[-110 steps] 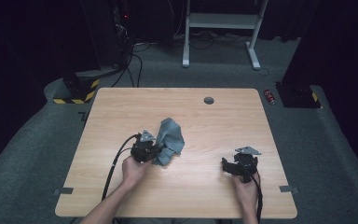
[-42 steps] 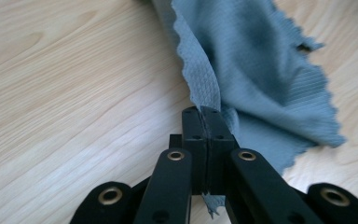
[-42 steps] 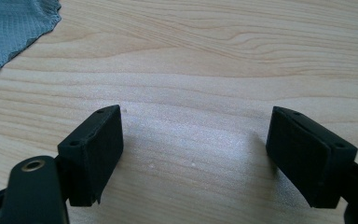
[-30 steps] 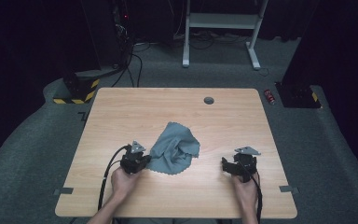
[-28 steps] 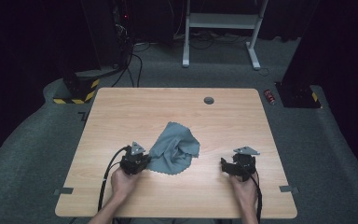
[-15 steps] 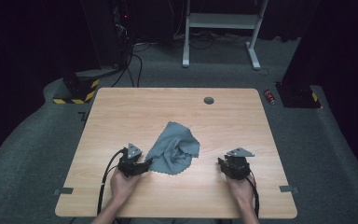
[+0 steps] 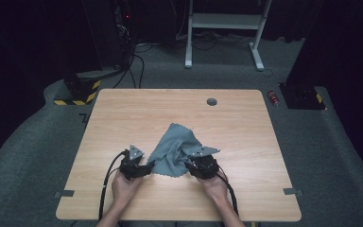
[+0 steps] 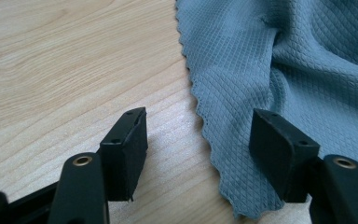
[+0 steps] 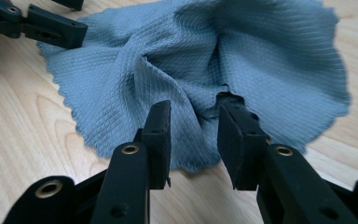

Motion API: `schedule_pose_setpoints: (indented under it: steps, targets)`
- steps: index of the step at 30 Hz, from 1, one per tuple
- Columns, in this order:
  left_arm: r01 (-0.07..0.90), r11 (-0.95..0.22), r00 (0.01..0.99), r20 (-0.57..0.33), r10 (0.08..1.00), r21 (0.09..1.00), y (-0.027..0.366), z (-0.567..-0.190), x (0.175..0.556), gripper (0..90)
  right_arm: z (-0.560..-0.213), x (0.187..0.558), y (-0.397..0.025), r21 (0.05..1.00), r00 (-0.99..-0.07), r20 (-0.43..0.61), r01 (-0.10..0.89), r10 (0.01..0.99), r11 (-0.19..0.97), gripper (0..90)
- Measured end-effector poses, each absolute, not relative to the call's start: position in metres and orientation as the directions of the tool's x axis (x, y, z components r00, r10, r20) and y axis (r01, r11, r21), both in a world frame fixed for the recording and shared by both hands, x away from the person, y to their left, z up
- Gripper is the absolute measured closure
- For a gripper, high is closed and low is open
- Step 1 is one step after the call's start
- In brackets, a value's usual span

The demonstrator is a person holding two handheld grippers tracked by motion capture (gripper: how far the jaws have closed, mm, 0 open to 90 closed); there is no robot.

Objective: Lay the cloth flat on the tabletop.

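A grey-blue quilted cloth with a zigzag edge lies rumpled on the wooden table. My left gripper is at the cloth's near-left corner. It stands open, its jaws wide apart astride the cloth's edge, one over bare wood and the other over the cloth. My right gripper is at the near-right side of the cloth. Its jaws are half closed around a raised fold with a gap still showing. The left gripper's jaws show at the top left of the right gripper view.
A small dark round hole is in the tabletop near its far edge. Grey carpet surrounds the table. A white metal frame and black equipment with cables stand beyond it. A cable trails from each gripper toward the near edge.
The left gripper, which earlier held the cloth bunched up, has let it go and it lies spread out. In the last half second the right gripper moved left onto the cloth's near-right side.
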State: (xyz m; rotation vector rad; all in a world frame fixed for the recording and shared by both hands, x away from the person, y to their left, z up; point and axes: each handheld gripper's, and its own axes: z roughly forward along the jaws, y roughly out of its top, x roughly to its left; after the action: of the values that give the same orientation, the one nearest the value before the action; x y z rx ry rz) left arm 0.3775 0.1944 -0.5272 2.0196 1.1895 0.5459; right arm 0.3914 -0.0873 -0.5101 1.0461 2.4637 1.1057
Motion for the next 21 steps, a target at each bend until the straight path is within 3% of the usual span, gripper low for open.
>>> schedule_pose_setpoints:
  steps: [8, 19, 21]
  targets:
    - [0.571, -0.317, 0.486, -0.001, 0.874, 0.757, 0.194, -0.527, 0.377, 36.8, -0.514, 0.389, -0.080, 0.701, -0.731, 0.022, 0.498, 0.682, 0.510, 88.5]
    - [0.569, -0.324, 0.496, -0.002, 0.868, 0.756, 0.194, -0.527, 0.378, 34.0, -0.507, 0.359, -0.110, 0.712, -0.721, 0.028, 0.501, 0.693, 0.493, 88.9]
    - [0.569, -0.324, 0.496, -0.002, 0.868, 0.756, 0.194, -0.527, 0.378, 33.9, -0.510, 0.355, -0.110, 0.705, -0.723, 0.033, 0.506, 0.690, 0.497, 84.7]
